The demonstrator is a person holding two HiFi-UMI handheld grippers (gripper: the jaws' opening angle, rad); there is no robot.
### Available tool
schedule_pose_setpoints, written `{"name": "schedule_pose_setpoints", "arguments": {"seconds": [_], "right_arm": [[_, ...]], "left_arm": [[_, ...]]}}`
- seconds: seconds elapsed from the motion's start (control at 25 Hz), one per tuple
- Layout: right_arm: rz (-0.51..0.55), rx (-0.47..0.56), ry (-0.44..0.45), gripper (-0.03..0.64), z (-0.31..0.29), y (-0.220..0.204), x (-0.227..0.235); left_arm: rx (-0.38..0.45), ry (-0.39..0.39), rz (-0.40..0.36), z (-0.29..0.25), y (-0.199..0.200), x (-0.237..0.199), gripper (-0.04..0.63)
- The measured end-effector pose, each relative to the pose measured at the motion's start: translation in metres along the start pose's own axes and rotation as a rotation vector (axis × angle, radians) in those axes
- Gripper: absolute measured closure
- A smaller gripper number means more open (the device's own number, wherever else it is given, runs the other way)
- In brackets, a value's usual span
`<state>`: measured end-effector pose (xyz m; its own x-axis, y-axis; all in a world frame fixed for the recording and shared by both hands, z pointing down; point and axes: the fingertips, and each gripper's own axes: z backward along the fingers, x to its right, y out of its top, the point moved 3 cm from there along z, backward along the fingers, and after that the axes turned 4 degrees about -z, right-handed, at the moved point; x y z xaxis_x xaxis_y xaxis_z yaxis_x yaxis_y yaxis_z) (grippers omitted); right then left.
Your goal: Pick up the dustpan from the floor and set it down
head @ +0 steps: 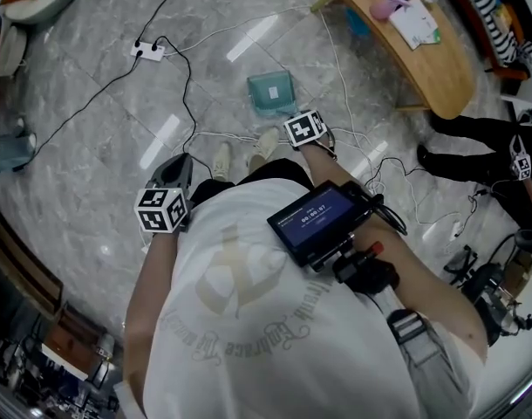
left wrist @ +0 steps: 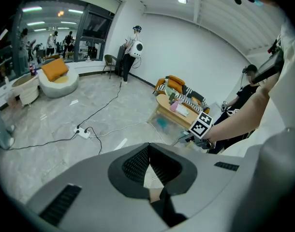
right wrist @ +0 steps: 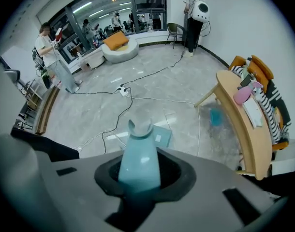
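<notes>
A teal dustpan [head: 271, 92] lies on the grey marble floor just ahead of my feet. In the right gripper view its pan [right wrist: 159, 135] rests flat on the floor and its long teal handle [right wrist: 139, 153] runs up between my jaws. My right gripper [right wrist: 140, 172] is shut on that handle, pointing steeply down; in the head view its marker cube [head: 304, 129] sits right behind the pan. My left gripper [head: 173, 182] hangs to the left, apart from the dustpan. Its jaws [left wrist: 148, 151] meet at the tips with nothing between them.
A white power strip [head: 147, 51] and several cables cross the floor around the dustpan. A curved wooden table [head: 440, 64] stands at the right with small items on it. Another person's legs [head: 475, 142] are beside it. My own shoes [head: 264, 144] stand just behind the pan.
</notes>
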<state>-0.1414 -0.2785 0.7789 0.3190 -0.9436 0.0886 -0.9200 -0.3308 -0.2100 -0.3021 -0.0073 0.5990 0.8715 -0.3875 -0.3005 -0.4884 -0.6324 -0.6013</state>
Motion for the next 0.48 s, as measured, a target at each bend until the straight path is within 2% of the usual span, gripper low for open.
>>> {"name": "schedule_pose_setpoints", "arguments": {"seconds": [0.48], "right_arm": [[-0.007, 0.037, -0.024, 0.525, 0.01, -0.012, 0.02]], "left_arm": [[-0.011, -0.05, -0.031, -0.022, 0.016, -0.011, 0.583]]}}
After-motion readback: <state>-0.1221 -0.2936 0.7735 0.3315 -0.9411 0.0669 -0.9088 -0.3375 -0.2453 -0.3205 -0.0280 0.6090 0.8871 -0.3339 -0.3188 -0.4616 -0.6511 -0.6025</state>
